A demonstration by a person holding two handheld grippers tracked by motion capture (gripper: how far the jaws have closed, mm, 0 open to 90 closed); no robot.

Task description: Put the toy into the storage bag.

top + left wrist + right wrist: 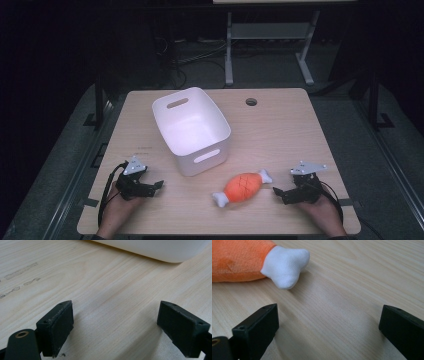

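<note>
An orange plush drumstick with white bone ends (242,187) lies on the wooden table near the front, just in front of a white plastic bin (191,130). My right gripper (279,194) rests on the table to the right of the toy, jaws open and empty. In the right gripper view, the toy's white end (285,263) lies a short way beyond the open gripper (328,327). My left gripper (156,187) sits at the front left, open and empty. In the left gripper view the open gripper (115,327) faces the bin's lower wall (155,250).
The bin stands empty at the table's middle, with handle slots in its ends. A round cable hole (251,102) sits near the table's far edge. Beyond the table stands a white metal frame (270,45) on dark floor.
</note>
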